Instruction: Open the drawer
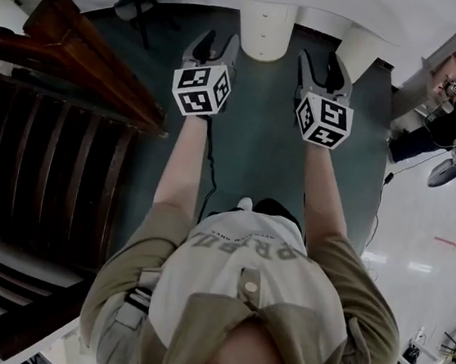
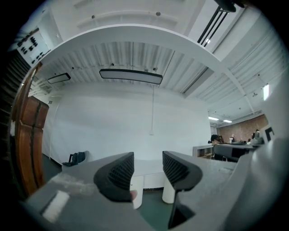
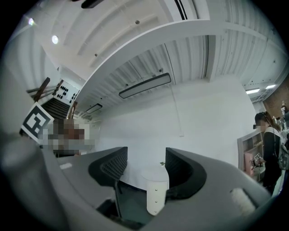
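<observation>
Head view: left gripper (image 1: 214,48) and right gripper (image 1: 321,65), side by side at arm's length, both aimed at the far white desk (image 1: 327,14) across a green floor (image 1: 252,155). They are carried level and parallel, likely an approach posture, and neither touches anything. Just beyond and between them stands a white round leg (image 1: 266,29) bearing a column of small dots; a dark wooden stair (image 1: 52,139) is at left. The drawer is not identifiable here and is presumably part of the desk ahead. Left gripper view: fingers (image 2: 121,172) moderately apart with an empty gap, the desk edge and two legs seen through it at a distance; probably held open ready for a handle. Right gripper view: fingers (image 3: 114,166) apart, seemingly a little wider, with nothing between them; the white round leg (image 3: 157,194) lies in line with the gap but well apart from it. Neither gripper view shows a drawer front or handle; task judged not yet begun.
</observation>
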`<control>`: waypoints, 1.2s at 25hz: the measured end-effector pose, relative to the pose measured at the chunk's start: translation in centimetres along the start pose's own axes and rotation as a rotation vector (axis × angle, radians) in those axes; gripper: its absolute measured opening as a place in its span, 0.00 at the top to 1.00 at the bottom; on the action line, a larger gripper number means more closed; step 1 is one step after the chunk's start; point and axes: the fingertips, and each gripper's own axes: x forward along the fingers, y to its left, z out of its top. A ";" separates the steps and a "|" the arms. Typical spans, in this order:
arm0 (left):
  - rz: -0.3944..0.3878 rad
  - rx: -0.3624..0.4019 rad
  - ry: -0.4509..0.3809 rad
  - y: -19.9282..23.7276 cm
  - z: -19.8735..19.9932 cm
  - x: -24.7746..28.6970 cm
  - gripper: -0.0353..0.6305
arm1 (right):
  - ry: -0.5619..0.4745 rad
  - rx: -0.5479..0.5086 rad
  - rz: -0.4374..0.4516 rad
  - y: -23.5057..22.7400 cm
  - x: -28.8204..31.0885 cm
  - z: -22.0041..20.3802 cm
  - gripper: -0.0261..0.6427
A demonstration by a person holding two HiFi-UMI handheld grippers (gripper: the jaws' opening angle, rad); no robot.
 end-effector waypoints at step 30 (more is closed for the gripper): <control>0.050 -0.007 0.049 7.4 -3.8 19.8 0.63 | 0.090 0.040 0.006 -7.6 19.1 -8.8 0.58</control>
